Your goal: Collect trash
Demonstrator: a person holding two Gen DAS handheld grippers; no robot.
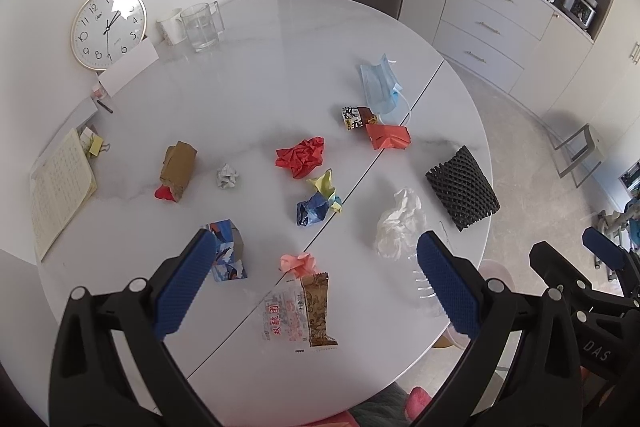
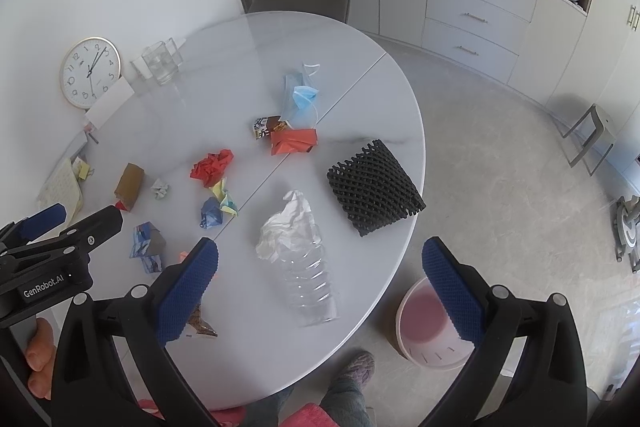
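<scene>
- Grey cabinets [image 2: 476,15] and pale floor surround a round, glossy white surface [image 2: 240,67] split by a seam; a wall clock [image 2: 90,71] leans at its far edge
- Right of the seam: black mesh sleeve [image 2: 374,187], crumpled white tissue [image 2: 286,223], ribbed clear bottle [image 2: 310,279]; left of it, crumpled red paper [image 2: 212,165]
- Pink bin [image 2: 430,323] on the floor beside the surface
- Left gripper [image 1: 316,285] and right gripper [image 2: 320,289]: fingers wide, empty
</scene>
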